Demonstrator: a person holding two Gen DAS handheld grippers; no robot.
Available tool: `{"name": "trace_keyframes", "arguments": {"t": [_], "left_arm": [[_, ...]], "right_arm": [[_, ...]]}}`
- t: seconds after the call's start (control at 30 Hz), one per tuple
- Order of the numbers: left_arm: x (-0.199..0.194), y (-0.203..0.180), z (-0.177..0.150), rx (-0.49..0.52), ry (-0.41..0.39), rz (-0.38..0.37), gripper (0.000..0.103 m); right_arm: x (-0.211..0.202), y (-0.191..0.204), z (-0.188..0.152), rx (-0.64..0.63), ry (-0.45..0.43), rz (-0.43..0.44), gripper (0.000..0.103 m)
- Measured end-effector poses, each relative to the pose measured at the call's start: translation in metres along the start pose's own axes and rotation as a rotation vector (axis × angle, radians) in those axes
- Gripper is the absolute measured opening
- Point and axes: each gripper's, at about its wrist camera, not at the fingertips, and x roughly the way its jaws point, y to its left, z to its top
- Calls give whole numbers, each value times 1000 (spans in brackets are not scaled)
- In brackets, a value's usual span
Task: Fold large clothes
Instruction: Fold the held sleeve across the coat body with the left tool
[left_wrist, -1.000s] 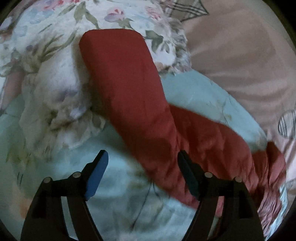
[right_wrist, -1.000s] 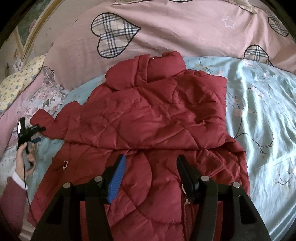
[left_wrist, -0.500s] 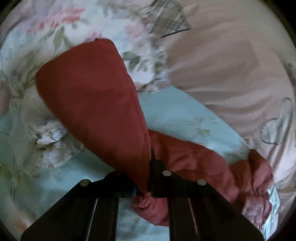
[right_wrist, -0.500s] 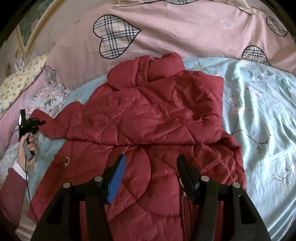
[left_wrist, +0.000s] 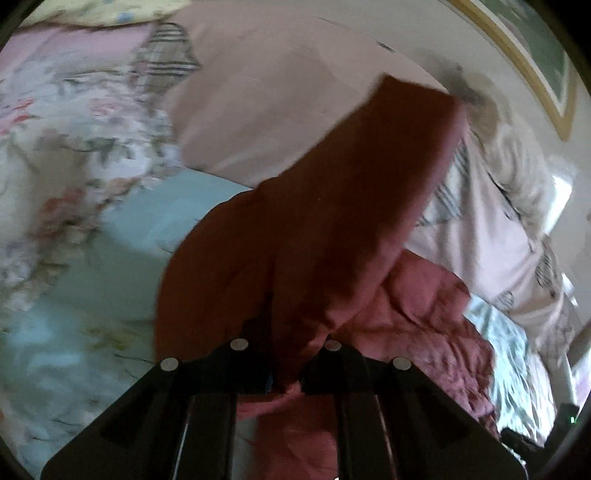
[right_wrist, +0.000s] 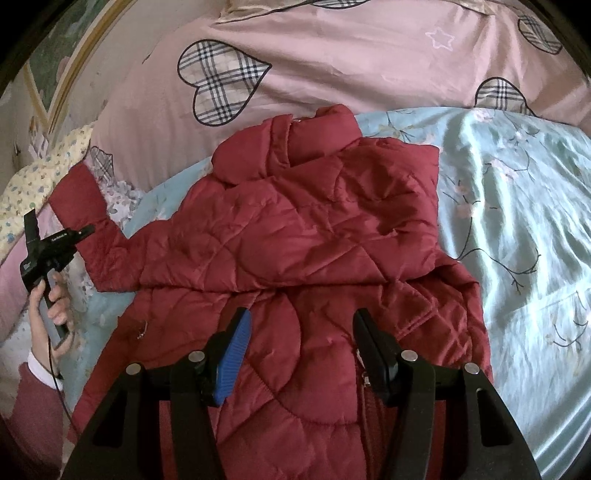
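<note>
Dark red quilted jacket (right_wrist: 295, 236), pale blue floral sheet (right_wrist: 517, 229), pink duvet (right_wrist: 332, 55) with plaid hearts

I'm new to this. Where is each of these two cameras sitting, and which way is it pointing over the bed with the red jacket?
Left wrist: sits on the left gripper, looking along its fingers, shut on the jacket's sleeve, toward pink bedding; blurred.
Right wrist: sits on the right gripper, jaws open, looking down over the red jacket on the blue floral sheet; the person's left hand shows at the frame's left.
Shared: the jacket, sheet and pink heart-patterned duvet.
</note>
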Motion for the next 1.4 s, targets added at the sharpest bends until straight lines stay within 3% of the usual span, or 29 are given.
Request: {"name": "trace_keyframes", "arguments": {"t": [0.6,0.97,1.07,1.1,1.27,1.4], "left_arm": [[47,-145,-57,189,149,-154,7],[81,-211,-104,331,202,-153,7],[87,-227,-118,377,207,-151,7],[88,-233,-123,397,206,-151,7],[95,-252,-138,451,209,-142,7],[98,-257,-143,477,212,-125,7]], "right_arm": [[-2,-28,13,101,-9,59,59],[5,-50,42,210,-14,167,61],[11,-56,51,253,-16,227,78],[14,-57,54,265,-17,246,78],[37,-67,67,360,1,350,79],[57,-72,74,410,23,383,79]]}}
